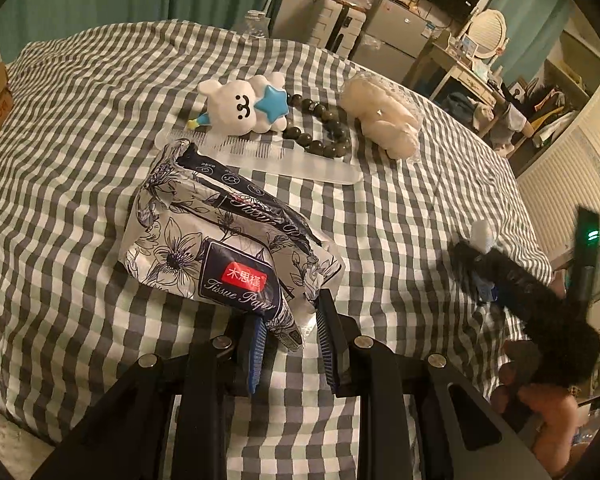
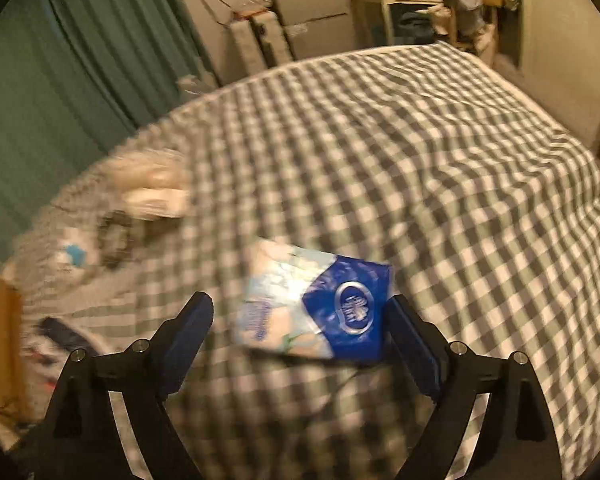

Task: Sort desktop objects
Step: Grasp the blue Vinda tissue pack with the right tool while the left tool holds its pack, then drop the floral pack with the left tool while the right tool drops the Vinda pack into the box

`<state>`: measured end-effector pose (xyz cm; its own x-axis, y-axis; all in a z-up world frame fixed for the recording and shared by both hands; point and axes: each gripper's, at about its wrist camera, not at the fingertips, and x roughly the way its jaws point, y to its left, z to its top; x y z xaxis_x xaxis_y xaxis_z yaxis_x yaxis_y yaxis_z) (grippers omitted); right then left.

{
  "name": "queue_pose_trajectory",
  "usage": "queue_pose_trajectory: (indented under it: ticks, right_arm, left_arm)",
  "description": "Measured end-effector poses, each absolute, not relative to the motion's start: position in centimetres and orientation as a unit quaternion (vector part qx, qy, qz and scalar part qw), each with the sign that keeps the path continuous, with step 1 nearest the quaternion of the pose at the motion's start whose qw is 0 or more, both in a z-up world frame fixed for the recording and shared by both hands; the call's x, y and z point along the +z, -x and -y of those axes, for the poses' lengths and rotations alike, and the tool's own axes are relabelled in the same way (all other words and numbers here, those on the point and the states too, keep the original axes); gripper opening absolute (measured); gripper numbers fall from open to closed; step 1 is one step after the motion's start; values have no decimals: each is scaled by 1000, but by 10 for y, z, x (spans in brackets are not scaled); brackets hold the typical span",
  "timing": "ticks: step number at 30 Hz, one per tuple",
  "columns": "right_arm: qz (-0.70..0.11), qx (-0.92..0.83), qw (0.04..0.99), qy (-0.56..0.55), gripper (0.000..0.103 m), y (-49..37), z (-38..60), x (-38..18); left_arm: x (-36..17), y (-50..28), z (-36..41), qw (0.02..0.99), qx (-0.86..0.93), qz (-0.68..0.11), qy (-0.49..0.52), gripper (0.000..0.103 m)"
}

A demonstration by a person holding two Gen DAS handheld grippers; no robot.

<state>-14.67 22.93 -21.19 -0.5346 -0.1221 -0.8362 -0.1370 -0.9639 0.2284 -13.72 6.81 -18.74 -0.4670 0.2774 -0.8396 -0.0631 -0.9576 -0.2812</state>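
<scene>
The sorting looks only partly done, as far as these views tell. On the checked cloth covering the surface, a white toy bear, a bead bracelet, a clear comb and a cream plush toy lie close together at the far side, the bear resting on the comb and the bracelet just beside it. No bin or tray shows, so where things should end up cannot be told.

The left gripper has its jaws narrowed onto the near corner of the floral tissue pack, which lies on the cloth in front of that cluster; the corner sits between the blue pads and appears pinched.

The right gripper has its jaws wide apart around a small blue and white packet. The right pad seems to touch its blue end, the left pad stands clear. The view is blurred, so whether the packet rests on the cloth or hangs free cannot be told.
</scene>
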Motion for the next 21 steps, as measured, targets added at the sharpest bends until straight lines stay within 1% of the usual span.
queue_pose_trajectory:
  ticks: [1, 2, 3, 4, 5, 7, 9, 11, 14, 16, 18, 21]
  right_arm:
    - [-141, 867, 0, 478, 88, 146, -232, -216]
    - [-142, 876, 0, 461, 80, 142, -234, -215]
    - [-135, 879, 1, 458, 75, 140, -234, -214]
    - [-131, 879, -4, 459, 74, 139, -235, -212]
    - [-131, 880, -10, 456, 74, 136, -236, -209]
    - [-157, 880, -27, 448, 73, 123, -242, -199]
    - [-166, 880, -33, 445, 73, 111, -244, -187]
    - [-170, 886, -59, 427, 73, 95, -242, -159]
    - [-154, 894, -84, 413, 73, 67, -230, -117]
    - [-148, 896, -111, 404, 73, 46, -213, -94]
    - [-124, 899, -139, 397, 73, 30, -189, -75]
    - [-78, 897, -195, 388, 73, 7, -133, -48]
  left_arm:
    - [-189, 139, -67, 102, 849, 107, 507, 24]
    - [-190, 140, -67, 103, 849, 109, 507, 24]
    - [-190, 140, -66, 105, 849, 113, 506, 24]
    - [-191, 141, -65, 107, 848, 116, 506, 24]
    - [-190, 141, -65, 107, 848, 119, 506, 24]
    - [-185, 139, -63, 103, 849, 120, 504, 24]
    - [-171, 135, -60, 96, 854, 126, 495, 24]
    - [-151, 130, -53, 90, 864, 127, 480, 24]
    - [-112, 113, -32, 80, 886, 103, 446, 24]
    - [-88, 100, -8, 72, 896, 91, 430, 24]
    - [-62, 89, 28, 58, 904, 87, 415, 24]
    - [-24, 77, 97, -1, 918, 110, 381, 24]
